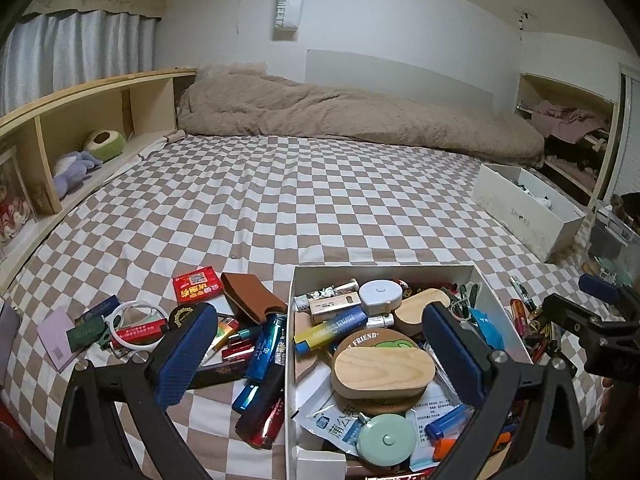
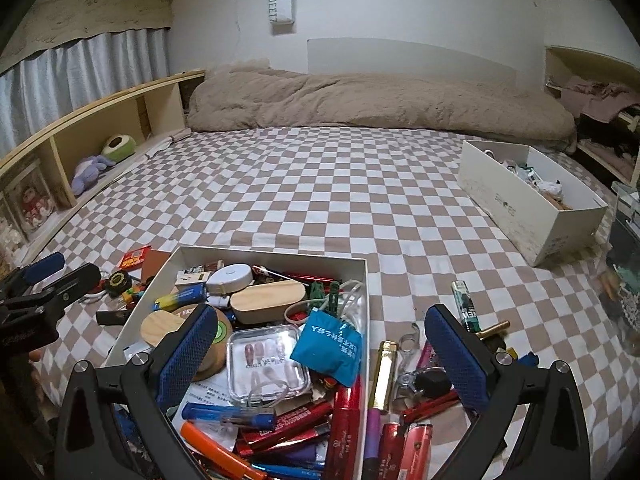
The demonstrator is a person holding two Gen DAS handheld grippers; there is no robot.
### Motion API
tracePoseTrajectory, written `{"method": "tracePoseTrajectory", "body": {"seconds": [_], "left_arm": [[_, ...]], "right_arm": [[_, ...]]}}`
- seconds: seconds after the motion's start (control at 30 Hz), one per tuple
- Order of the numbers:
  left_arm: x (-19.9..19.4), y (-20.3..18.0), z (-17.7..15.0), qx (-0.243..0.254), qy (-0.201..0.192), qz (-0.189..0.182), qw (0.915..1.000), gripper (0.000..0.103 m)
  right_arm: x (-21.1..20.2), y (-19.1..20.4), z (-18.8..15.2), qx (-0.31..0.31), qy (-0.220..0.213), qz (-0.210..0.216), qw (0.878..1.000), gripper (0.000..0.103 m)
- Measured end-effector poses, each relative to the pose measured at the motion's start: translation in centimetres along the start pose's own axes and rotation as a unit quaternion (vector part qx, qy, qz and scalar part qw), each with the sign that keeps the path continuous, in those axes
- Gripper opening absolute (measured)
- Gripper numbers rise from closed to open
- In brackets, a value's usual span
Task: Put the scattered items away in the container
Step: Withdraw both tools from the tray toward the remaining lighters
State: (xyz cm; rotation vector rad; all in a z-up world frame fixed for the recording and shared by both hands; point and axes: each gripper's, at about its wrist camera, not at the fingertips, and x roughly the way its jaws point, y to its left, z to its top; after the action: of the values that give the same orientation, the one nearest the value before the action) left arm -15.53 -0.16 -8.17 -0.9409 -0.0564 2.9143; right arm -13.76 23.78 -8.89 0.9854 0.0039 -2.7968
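Two pairs of tongs hang over a checkered bed (image 1: 320, 200), both spread wide with nothing between their blue pads. Left tongs (image 1: 320, 356) straddle the near left wall of a white box (image 1: 289, 320) crammed with lighters, wooden cases and a round tape measure (image 1: 382, 442). Right tongs (image 2: 320, 354) span the box's right wall (image 2: 365, 320) in the right wrist view. Scattered items lie on the bed on both sides: blue and red lighters (image 1: 266, 344) to the left, a gold tube (image 2: 385, 376) to the right.
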Motion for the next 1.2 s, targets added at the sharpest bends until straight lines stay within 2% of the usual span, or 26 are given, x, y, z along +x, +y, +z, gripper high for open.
{"method": "tracePoseTrajectory", "body": {"seconds": [0.33,0.6,0.77,0.97,1.2], "left_arm": [[0.5,-0.8,-0.2,0.015,0.004,0.003,0.9999,0.103],[1.2,-0.5,-0.4,0.007,0.011,0.000,0.9999,0.103],[1.1,1.2,-0.1,-0.028,0.002,0.006,0.9996,0.103],[0.7,3.2,0.1,-0.046,-0.006,0.025,0.9986,0.103],[0.3,4.7,0.0,-0.059,-0.009,0.031,0.9977,0.103]], "right_arm": [[-0.1,-0.4,-0.5,0.000,-0.009,-0.008,1.000,0.103],[-0.1,-1.5,-0.9,0.010,-0.009,-0.008,1.000,0.103],[-0.7,-3.2,-0.6,0.020,-0.011,-0.019,1.000,0.103],[-1.3,-5.8,-0.5,0.027,-0.008,-0.045,0.999,0.103],[-1.0,-9.2,-1.7,0.031,0.029,-0.076,0.996,0.103]]}}
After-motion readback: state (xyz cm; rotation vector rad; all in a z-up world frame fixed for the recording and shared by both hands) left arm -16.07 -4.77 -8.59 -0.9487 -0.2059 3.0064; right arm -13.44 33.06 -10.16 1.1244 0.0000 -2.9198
